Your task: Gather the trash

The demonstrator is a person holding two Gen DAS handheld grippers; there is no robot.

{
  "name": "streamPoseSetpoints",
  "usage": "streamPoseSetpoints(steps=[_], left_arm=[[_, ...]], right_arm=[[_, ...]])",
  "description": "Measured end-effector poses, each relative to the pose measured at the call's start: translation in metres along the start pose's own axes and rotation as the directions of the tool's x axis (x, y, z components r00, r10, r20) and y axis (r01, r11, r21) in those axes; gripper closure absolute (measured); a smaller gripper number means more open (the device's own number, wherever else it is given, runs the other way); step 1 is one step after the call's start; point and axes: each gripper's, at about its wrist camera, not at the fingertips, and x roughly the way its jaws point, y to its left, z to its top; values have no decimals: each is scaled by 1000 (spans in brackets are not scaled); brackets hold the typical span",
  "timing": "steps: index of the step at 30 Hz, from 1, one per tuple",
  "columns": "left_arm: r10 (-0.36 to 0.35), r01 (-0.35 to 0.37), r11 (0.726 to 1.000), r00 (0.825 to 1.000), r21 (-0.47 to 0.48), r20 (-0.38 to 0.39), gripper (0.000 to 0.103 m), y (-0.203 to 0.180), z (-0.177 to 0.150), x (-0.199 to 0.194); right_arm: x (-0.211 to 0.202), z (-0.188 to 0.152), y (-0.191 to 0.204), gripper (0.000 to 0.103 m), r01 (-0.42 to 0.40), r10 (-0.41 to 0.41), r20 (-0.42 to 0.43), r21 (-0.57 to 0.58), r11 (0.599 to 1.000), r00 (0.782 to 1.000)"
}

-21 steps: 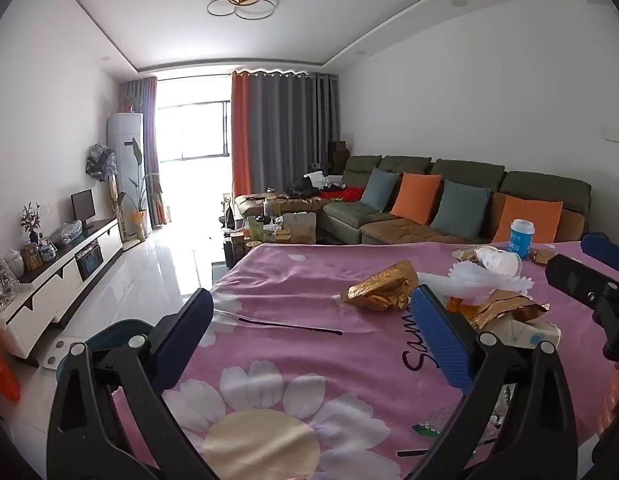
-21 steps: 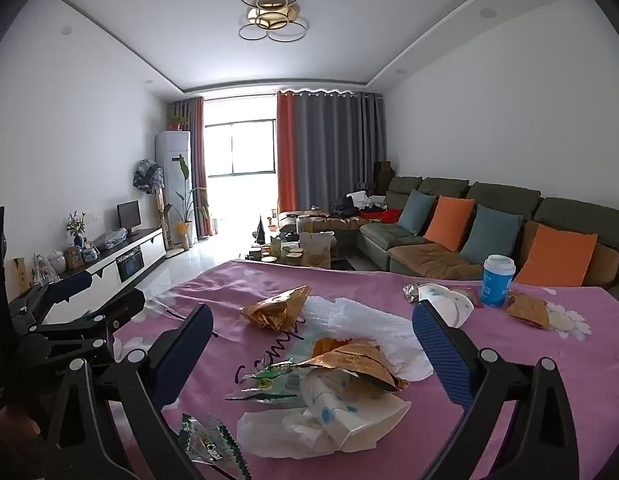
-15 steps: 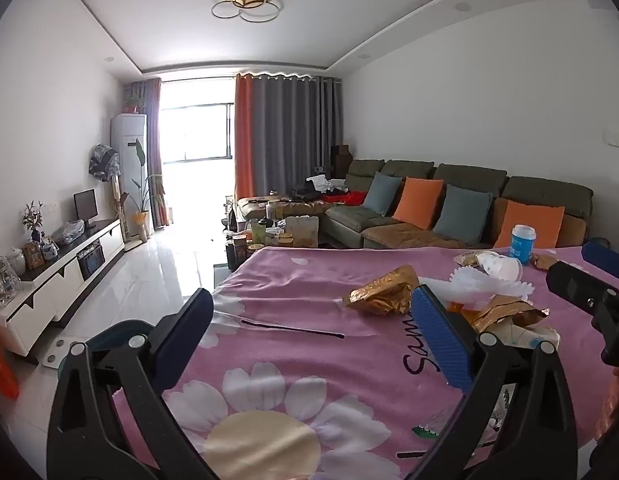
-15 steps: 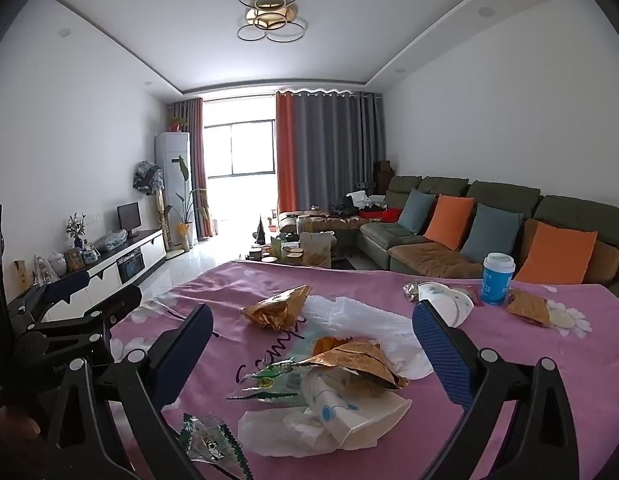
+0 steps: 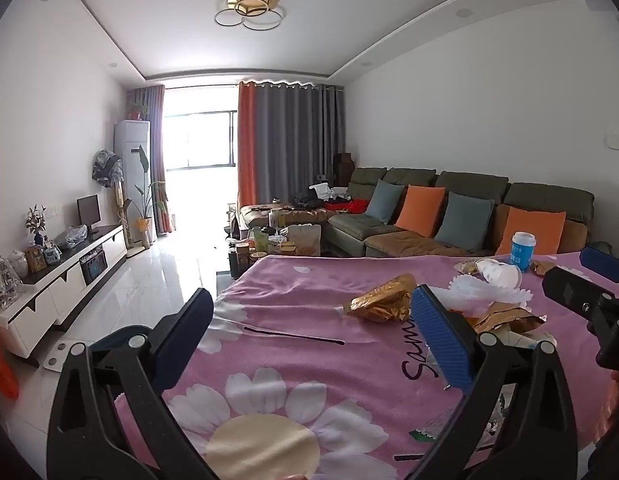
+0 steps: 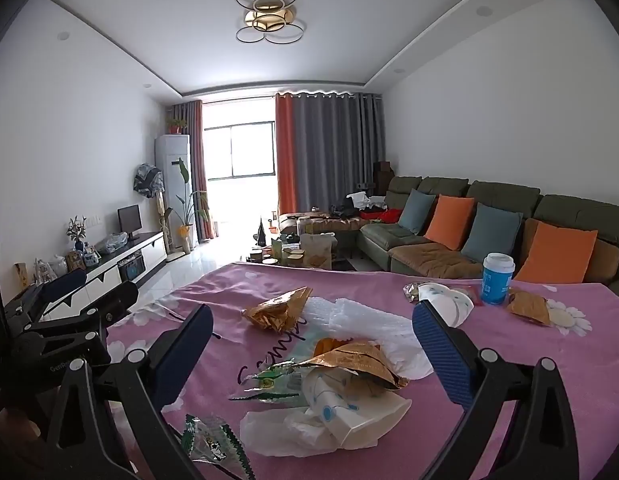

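Trash lies on a table under a pink flowered cloth (image 6: 509, 420). A crumpled gold wrapper (image 6: 279, 314) sits mid-table; it also shows in the left wrist view (image 5: 383, 304). Nearer lie another gold wrapper (image 6: 355, 362), a crushed white paper cup (image 6: 349, 412), a green snack packet (image 6: 211, 446) and white foam sheet (image 6: 365, 322). A blue paper cup (image 6: 496, 278) stands upright at the far right, beside a squashed white cup (image 6: 445, 304). My right gripper (image 6: 309, 356) is open above the near pile. My left gripper (image 5: 309, 344) is open over the cloth, left of the trash.
A black stick (image 5: 293, 335) lies on the cloth between the left fingers. A green sofa (image 6: 489, 232) with orange and grey cushions runs along the right wall. A cluttered coffee table (image 6: 301, 254) stands beyond the table. A white TV cabinet (image 5: 61, 288) lines the left wall.
Both views have shifted only slightly; the left gripper has drifted a little. Both grippers stay open and no trash has moved.
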Motion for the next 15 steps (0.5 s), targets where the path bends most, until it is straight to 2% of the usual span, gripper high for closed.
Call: streamPoseSetpoints(steps=[15], left_arm=[[4,-4,1000,1000,1,3,6,-2,2,0]], right_arm=[[0,-1,4,7,-3,3,-1,4,1000,1000]])
